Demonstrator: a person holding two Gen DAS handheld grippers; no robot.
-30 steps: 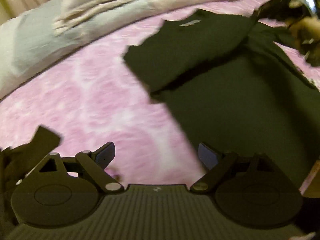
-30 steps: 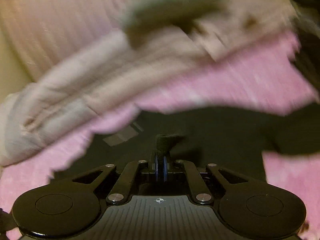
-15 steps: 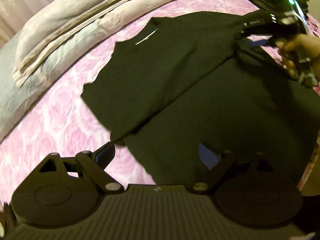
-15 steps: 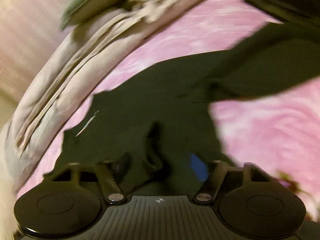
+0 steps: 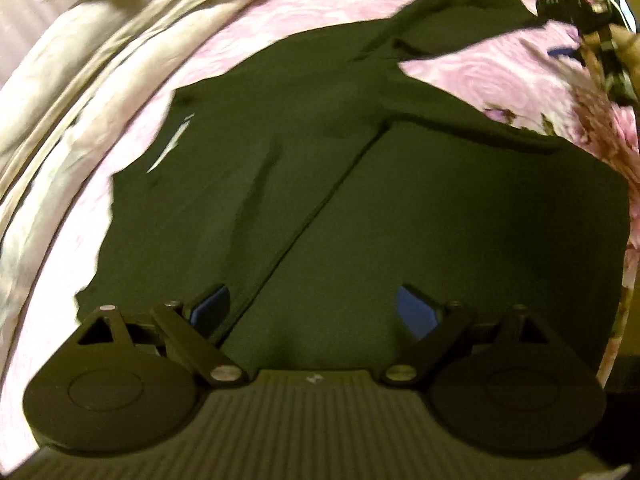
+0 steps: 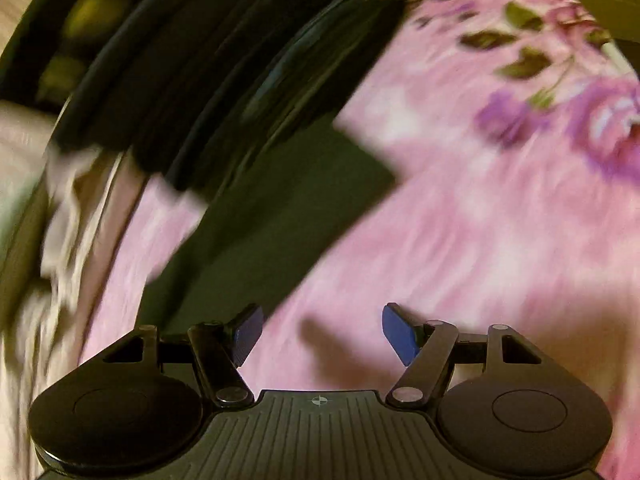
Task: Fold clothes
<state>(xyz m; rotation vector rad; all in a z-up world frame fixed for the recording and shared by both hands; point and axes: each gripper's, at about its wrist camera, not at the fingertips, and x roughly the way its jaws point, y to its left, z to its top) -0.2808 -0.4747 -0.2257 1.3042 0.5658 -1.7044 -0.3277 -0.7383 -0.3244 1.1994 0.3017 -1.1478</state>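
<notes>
A dark green shirt (image 5: pixel 440 220) lies flat on the pink floral bedsheet (image 5: pixel 480 76), its left side folded over the middle along a diagonal edge. One sleeve (image 6: pixel 280 216) sticks out to the far right. My left gripper (image 5: pixel 316 312) hovers open over the shirt's near hem, nothing between its blue pads. My right gripper (image 6: pixel 320 332) is open above bare sheet, the sleeve just to its left. In the left wrist view the right gripper (image 5: pixel 592 20), held by a hand, shows at the top right corner.
A stack of folded dark clothes (image 6: pixel 208 72) sits at the far end of the bed beyond the sleeve. A rumpled beige blanket (image 5: pixel 80 92) runs along the left side. The sheet (image 6: pixel 480 220) right of the sleeve carries purple flowers.
The right gripper let go of the shirt, opened and swung right over bare sheet. The left gripper moved in over the shirt's hem. The folded side now lies flat.
</notes>
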